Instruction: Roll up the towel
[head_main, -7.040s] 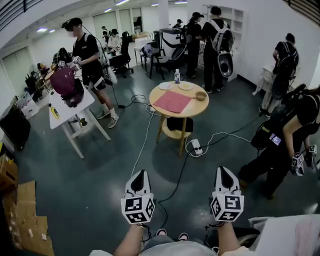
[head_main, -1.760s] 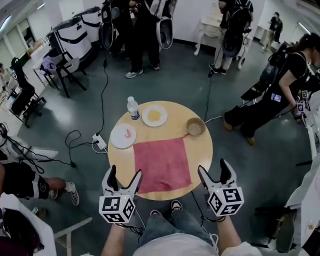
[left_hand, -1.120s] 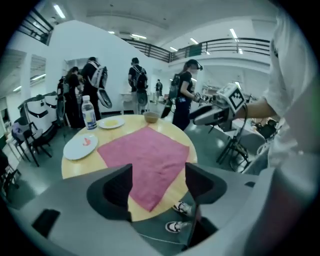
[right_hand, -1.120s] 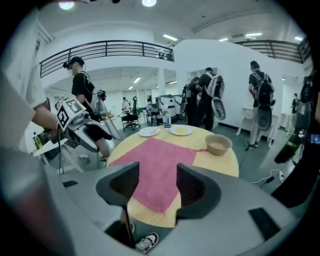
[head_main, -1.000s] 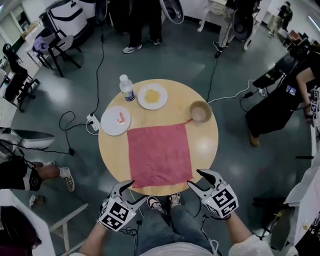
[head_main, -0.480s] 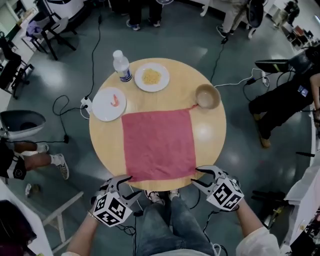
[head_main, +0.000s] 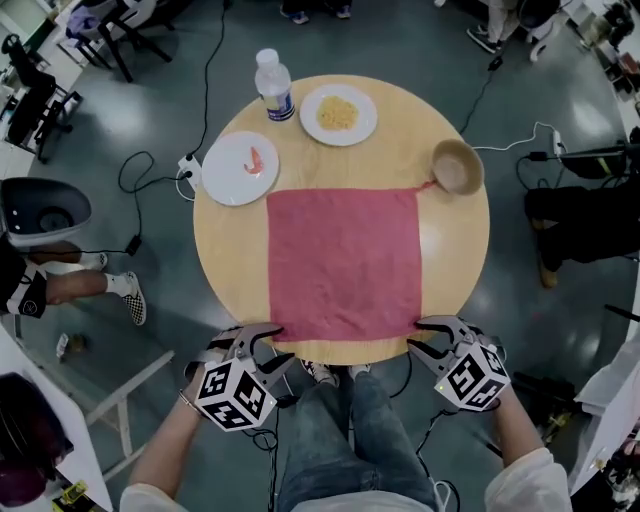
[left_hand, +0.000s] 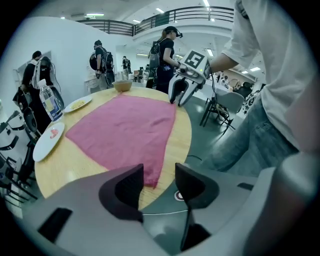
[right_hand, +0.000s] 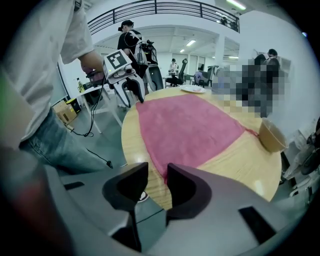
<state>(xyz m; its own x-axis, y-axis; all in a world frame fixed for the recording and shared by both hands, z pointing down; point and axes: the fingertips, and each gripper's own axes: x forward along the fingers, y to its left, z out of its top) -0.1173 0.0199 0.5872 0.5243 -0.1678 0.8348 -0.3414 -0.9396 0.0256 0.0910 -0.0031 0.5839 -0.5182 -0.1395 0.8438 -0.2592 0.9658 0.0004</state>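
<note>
Now my left claw (left_hand: 159, 175) stands part open, jaws just closing, with a near corner of the red towel (left_hand: 125, 132) in the gap, unpinched. My right claw (right_hand: 157, 172) is narrower, also closing, around the other near corner. Beyond both, the towel lies flat on the tabletop (head_main: 450, 250).
</note>
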